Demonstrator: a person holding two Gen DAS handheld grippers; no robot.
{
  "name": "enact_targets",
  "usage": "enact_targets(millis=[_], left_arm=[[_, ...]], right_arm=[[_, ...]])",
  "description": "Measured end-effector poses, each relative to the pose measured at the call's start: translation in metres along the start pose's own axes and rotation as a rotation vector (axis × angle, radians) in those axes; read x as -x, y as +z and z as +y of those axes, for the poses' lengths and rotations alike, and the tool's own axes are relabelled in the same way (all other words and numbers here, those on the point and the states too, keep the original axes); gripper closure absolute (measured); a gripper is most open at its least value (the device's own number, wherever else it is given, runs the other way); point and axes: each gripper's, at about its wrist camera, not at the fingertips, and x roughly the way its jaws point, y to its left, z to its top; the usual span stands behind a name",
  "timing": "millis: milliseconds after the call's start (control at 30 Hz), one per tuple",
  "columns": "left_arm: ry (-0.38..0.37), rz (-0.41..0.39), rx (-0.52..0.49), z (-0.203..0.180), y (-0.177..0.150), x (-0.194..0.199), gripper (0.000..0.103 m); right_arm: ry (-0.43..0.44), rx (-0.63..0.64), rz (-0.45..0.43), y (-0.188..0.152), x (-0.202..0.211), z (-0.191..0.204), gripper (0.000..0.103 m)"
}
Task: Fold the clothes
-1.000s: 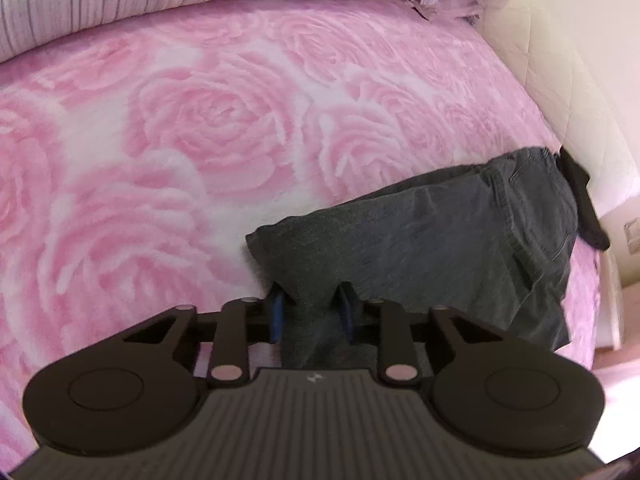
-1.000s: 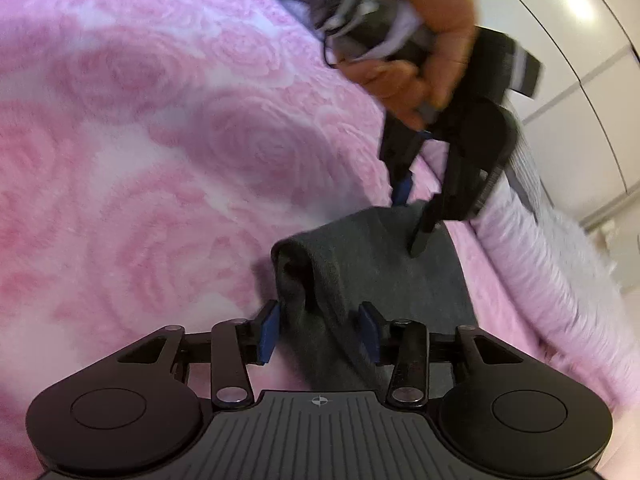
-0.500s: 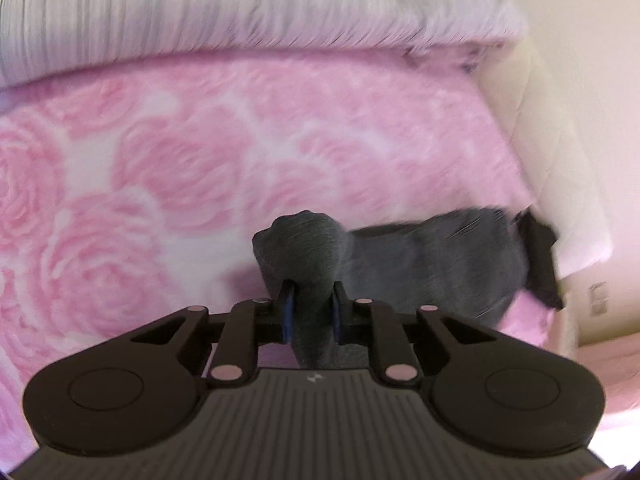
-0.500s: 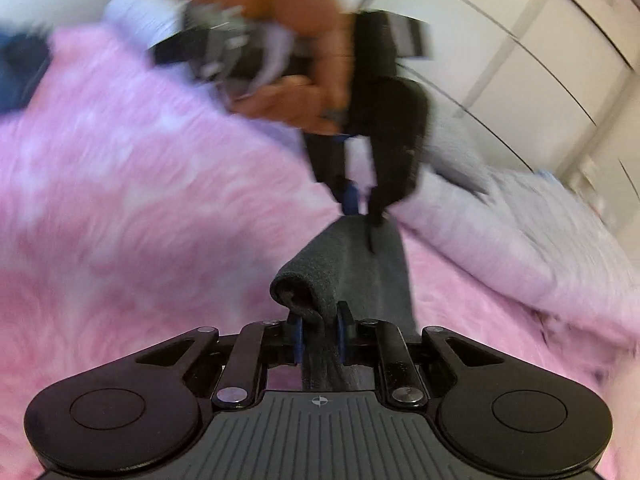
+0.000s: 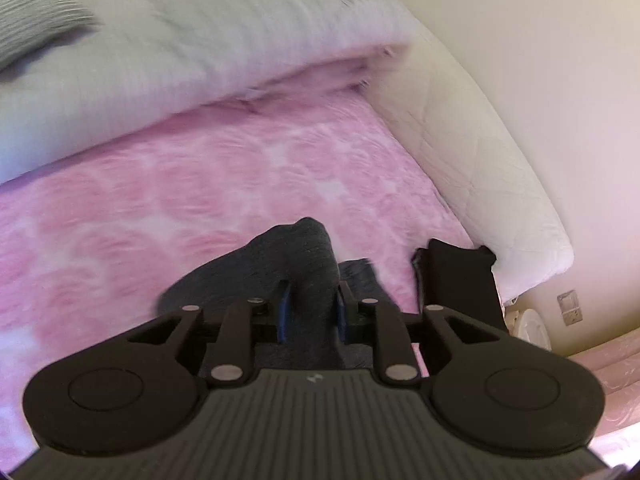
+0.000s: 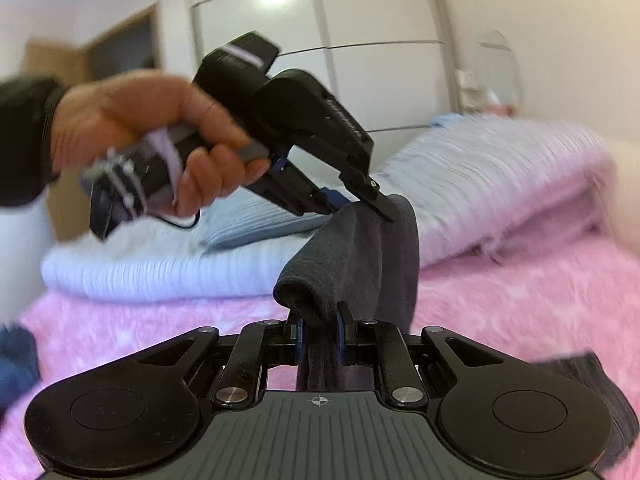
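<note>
We've got grey jeans [image 6: 360, 252] pinched in both tongs — right gripper [image 6: 319, 330] clamped on folded edge, left gripper [image 5: 311, 310] gripping bunch, pink blanket [image 5: 200, 200] below.

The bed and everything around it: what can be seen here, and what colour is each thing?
dark grey garment: one, charcoal, lifted off the bed, held at two spots.
pink blanket: one, rose-patterned pink, covering the bed.
folded duvet: one, pale grey-white striped, piled at the far end of the bed.
pillow: one, light blue ribbed, on the duvet.
padded bed edge: one, cream quilted, along the wall.
black cloth: one, black, by the bed edge; too unclear to name.
wardrobe: one, white glossy doors, behind the bed.
left tool: one, black with blue pads, shut on the garment.
right tool: one, same kind, shut on the garment.
hand: one, holding the left tool's handle.
</note>
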Motion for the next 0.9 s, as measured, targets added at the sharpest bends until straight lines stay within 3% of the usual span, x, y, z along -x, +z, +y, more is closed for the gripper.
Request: enact_targets(millis=[200,300,400,467,633,733,800,833,900], left_arm=[[-0.004,0.115,-0.029,-0.061,0.006,-0.146,0.082],[-0.037,0.178,-0.006,-0.075,0.005,-0.209,0.084],[-0.034,0.217,-0.027,-0.073,-0.002,-0.231,0.075],[0.018,0.23,-0.063,-0.065,-0.005,-0.232,0.072],[0.165,0.234,-0.12,-0.023,-0.015,-0.215,0.072],[0.182,0.25,-0.139,-0.005,-0.025,-0.212,0.072],[0.188,0.258,-0.159,0.002,-0.032,-0.216,0.072],[0.191,0.259,-0.166,0.004,-0.035,-0.217,0.072],[0.176,0.241,-0.162,0.006,-0.037,-0.212,0.072]], right_arm=[[-0.048,-0.271,0.042,-0.011,0.094,-0.159,0.089],[-0.119,-0.499,0.074,-0.045,0.118,-0.237,0.089],[-0.16,-0.758,0.173,-0.093,0.125,-0.302,0.086],[-0.161,-0.789,0.197,-0.102,0.135,-0.314,0.08],[-0.197,-0.712,0.173,-0.08,0.155,-0.304,0.061],[-0.221,-0.682,0.153,-0.07,0.147,-0.301,0.056],[-0.243,-0.668,0.205,-0.072,0.125,-0.303,0.057],[-0.26,-0.666,0.238,-0.074,0.115,-0.305,0.076],[-0.266,-0.662,0.279,-0.07,0.103,-0.311,0.084]])
